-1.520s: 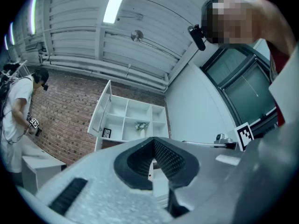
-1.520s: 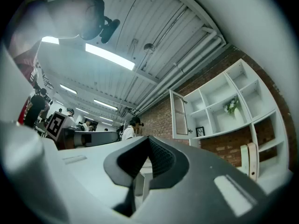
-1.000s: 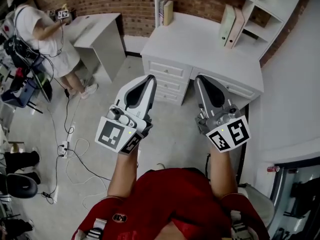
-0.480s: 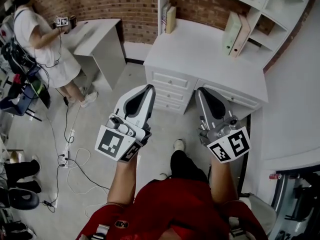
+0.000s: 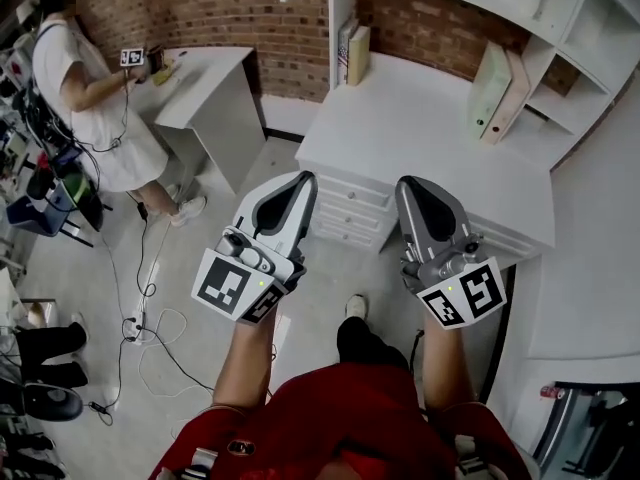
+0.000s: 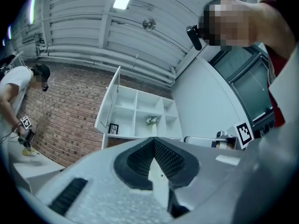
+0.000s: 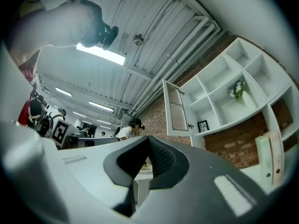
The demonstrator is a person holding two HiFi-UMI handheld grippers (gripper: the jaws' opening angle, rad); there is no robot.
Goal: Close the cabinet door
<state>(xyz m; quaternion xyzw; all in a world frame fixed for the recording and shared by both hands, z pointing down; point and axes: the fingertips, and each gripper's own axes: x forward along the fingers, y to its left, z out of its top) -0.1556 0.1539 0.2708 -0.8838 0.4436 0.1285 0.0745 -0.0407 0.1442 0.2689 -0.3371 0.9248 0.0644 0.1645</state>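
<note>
**Both grippers shut and empty, cabinet door standing open above the bench**

The fingers (image 6: 135,161) of the left gripper (image 6: 153,140) are pressing together at their tips with nothing between them. The fingers (image 7: 164,162) of the right gripper (image 7: 148,138) are meeting the same way and are gripping nothing either. In the head view the two grippers are lying side by side, both pointing toward 12 o'clock.

The white-framed cabinet door (image 6: 109,104) is standing open. In the left gripper view it is showing at 11 o'clock from the fingertips, swung out from the left edge of a white open-shelf wall unit (image 6: 163,107). In the right gripper view it is sitting at 1 o'clock. In both views it is well apart from the fingers.

Inside the unit, a small pale-flowered plant (image 6: 151,120) is sitting in a middle compartment. A small black-and-white framed picture (image 6: 113,129) is standing in the lower left one.

In the head view a white bench with drawers (image 5: 430,138) is lying at 12 o'clock from the grippers, against a red brick wall (image 5: 220,8). It is carrying upright pale folders (image 5: 492,73) at 1 o'clock and a few upright books (image 5: 352,50) at 12 o'clock.

At 10 o'clock a second person in a white top (image 5: 90,88) is standing at another white bench (image 5: 210,68). Dark cables (image 5: 150,313) are trailing over the grey floor (image 5: 100,268) at 9 o'clock.
</note>
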